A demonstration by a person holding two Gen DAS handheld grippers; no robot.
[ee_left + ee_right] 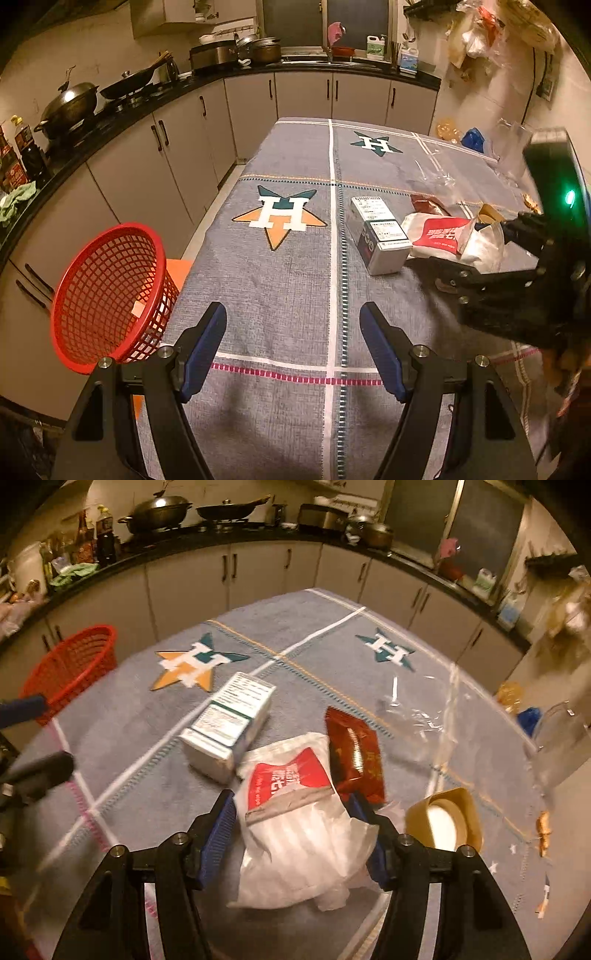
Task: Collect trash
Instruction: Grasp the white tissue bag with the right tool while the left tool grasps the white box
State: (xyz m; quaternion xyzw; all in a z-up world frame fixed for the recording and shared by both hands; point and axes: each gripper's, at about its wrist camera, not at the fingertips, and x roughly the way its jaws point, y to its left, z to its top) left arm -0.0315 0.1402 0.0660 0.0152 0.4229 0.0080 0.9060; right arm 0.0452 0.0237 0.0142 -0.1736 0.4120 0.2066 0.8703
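1. In a dim kitchen, a desk draped in a grey cloth with star emblems carries a small scatter of trash.
2. The left claw hangs above bare cloth at the near end of the desk, its blue-padded fingers spread wide with nothing between them.
3. The right claw reaches down over a crumpled white bag with a red label; its fingers stand apart on either side of the bag. The right pad sits at the bag's edge, the left just clear, and no firm grip shows.
4. The bag lies at the near right of the desk, touching a white carton on its left and a dark red wrapper on its far right.
5. A roll of brown tape sits just right of the right claw, and clear plastic film lies farther off.
6. A red mesh basket stands tilted beside the desk's near left edge, off the cloth.
7. Pots and a wok line the dark worktop along the far cabinets.
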